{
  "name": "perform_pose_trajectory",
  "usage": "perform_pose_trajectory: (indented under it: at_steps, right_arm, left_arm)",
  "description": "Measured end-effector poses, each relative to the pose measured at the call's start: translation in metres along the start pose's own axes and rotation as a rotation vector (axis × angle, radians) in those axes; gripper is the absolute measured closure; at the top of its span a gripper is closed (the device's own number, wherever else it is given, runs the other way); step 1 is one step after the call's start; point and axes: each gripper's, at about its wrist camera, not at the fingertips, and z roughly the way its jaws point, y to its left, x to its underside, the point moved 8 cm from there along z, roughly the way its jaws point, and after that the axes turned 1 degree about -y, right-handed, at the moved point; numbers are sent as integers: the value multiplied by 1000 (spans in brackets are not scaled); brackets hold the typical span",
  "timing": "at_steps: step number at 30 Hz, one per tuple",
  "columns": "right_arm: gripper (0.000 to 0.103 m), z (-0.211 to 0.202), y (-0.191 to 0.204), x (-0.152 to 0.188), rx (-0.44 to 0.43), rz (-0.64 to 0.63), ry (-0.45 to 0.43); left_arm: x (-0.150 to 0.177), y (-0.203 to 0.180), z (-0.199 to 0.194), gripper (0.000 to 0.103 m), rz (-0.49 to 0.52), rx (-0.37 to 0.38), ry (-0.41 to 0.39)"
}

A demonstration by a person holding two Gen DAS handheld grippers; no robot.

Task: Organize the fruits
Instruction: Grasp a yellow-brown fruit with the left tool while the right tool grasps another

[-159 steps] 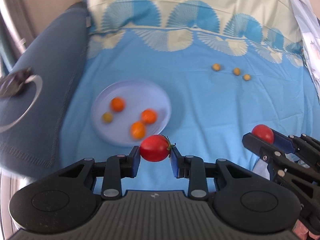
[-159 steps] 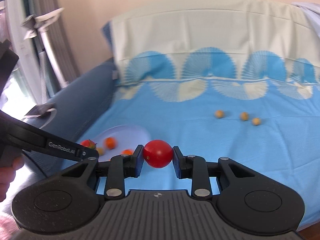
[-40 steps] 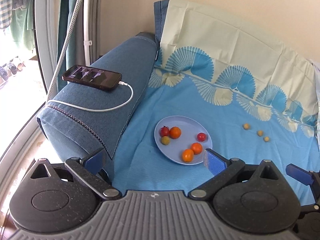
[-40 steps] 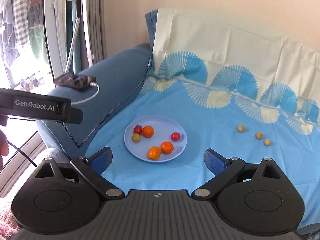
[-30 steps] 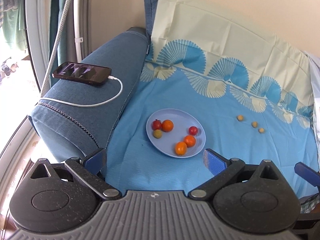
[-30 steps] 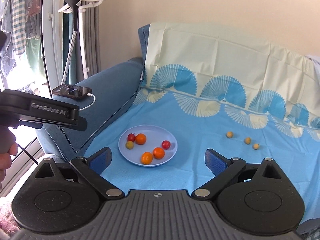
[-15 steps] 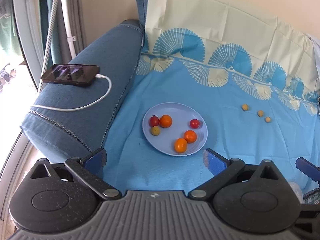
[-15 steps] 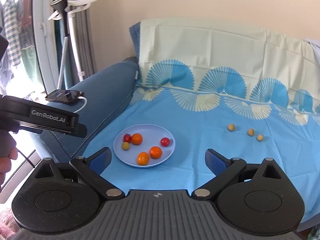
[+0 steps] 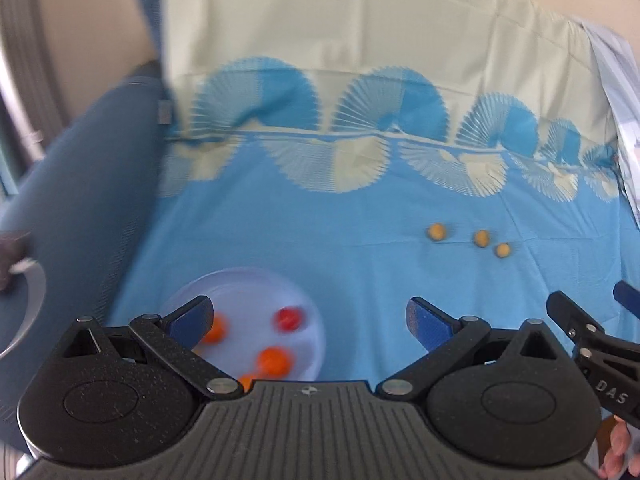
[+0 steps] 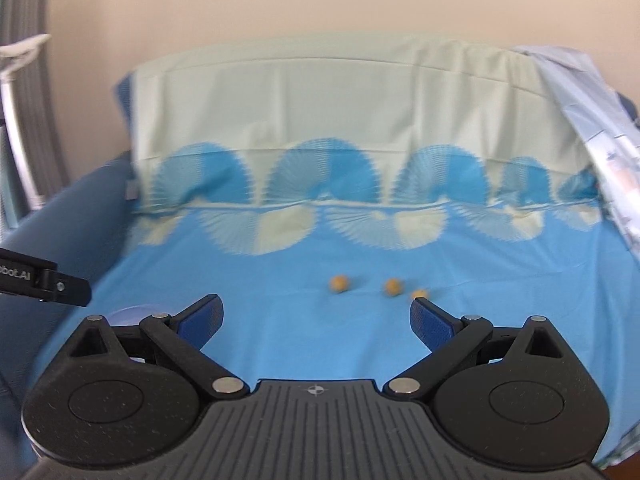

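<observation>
Ahead of your right gripper (image 10: 316, 316), at about twelve to one o'clock from the gap between its fingers, three small yellow fruits (image 10: 391, 287) lie in a short row on the blue cloth (image 10: 280, 320). Those jaws are spread wide and carry nothing. The row runs roughly from nine to three o'clock across your line of approach, dipping slightly toward you at its right end, so the rightmost fruit (image 10: 419, 293) sits just beyond the tip of your right finger (image 10: 430, 318), while the leftmost fruit (image 10: 339, 282) lies nearest the centre line.

Your left gripper (image 9: 308, 318) is also released and empty. From it the same three fruits (image 9: 482, 237) lie out at about one to two o'clock, well apart from its fingers. Close below its left finger (image 9: 192, 314) sits the pale plate (image 9: 248, 280) with a red tomato (image 9: 289, 318) and orange fruits (image 9: 275, 360) on it; both views are smeared by motion, so I cannot count the plate's contents with confidence.

By my judgement the yellow fruits are what remains to be gathered, and your right gripper is the nearer and better aligned. Since the fruits are round there is no long axis to match; what matters is centring one fruit alone between the fingers. The middle and rightmost fruits lie near each other, so closing there risks nudging the neighbour away across the cloth.
</observation>
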Motion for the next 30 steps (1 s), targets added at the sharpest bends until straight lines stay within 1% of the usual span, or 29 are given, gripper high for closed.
perform_pose_trajectory:
  at_steps: [3, 6, 9, 12, 16, 18, 19, 20, 21, 22, 23, 24, 25, 27, 30]
  right_arm:
    - [5, 51, -33, -1, 51, -37, 12]
    - [8, 110, -60, 2, 61, -54, 49]
    - [9, 174, -77, 8, 39, -80, 112]
    - [9, 230, -82, 21, -5, -137, 182]
    - [24, 286, -80, 37, -76, -237, 267]
    - [24, 303, -82, 43, -104, -242, 286]
    - [28, 310, -84, 46, -117, -241, 301]
    - [30, 316, -85, 49, -132, -235, 312]
    - [34, 319, -86, 50, -161, -220, 311]
    - [50, 317, -85, 50, -200, -204, 311]
    - [58, 315, -82, 50, -228, -202, 310]
    - [77, 312, -80, 50, -229, -221, 310]
    - [77, 310, -78, 50, -227, -241, 309]
    - [77, 306, -75, 50, -215, -265, 297]
    - [77, 293, -77, 40, -175, -249, 268]
  left_arm:
    - [-22, -36, 56, 1, 11, 27, 41]
    - [-38, -69, 114, 1, 30, 44, 68]
    - [-45, -96, 176, 1, 59, 52, 113]
    - [-48, -117, 230, 1, 92, 84, 162]
    - [-54, -140, 275, 1, 156, 122, 181]
    - [-56, -150, 291, 1, 171, 146, 201]
    - [-56, -154, 297, 1, 177, 156, 212]
    - [-56, -158, 302, 1, 184, 161, 221]
    - [-56, -162, 305, 8, 191, 167, 221]
    - [-56, -164, 306, 20, 190, 173, 221]
    - [-54, -167, 308, 57, 203, 197, 243]
    - [-50, -170, 309, 77, 202, 221, 275]
    - [-49, -171, 307, 77, 194, 216, 273]
    - [-50, -167, 297, 77, 188, 211, 238]
    - [-53, -160, 270, 77, 180, 215, 202]
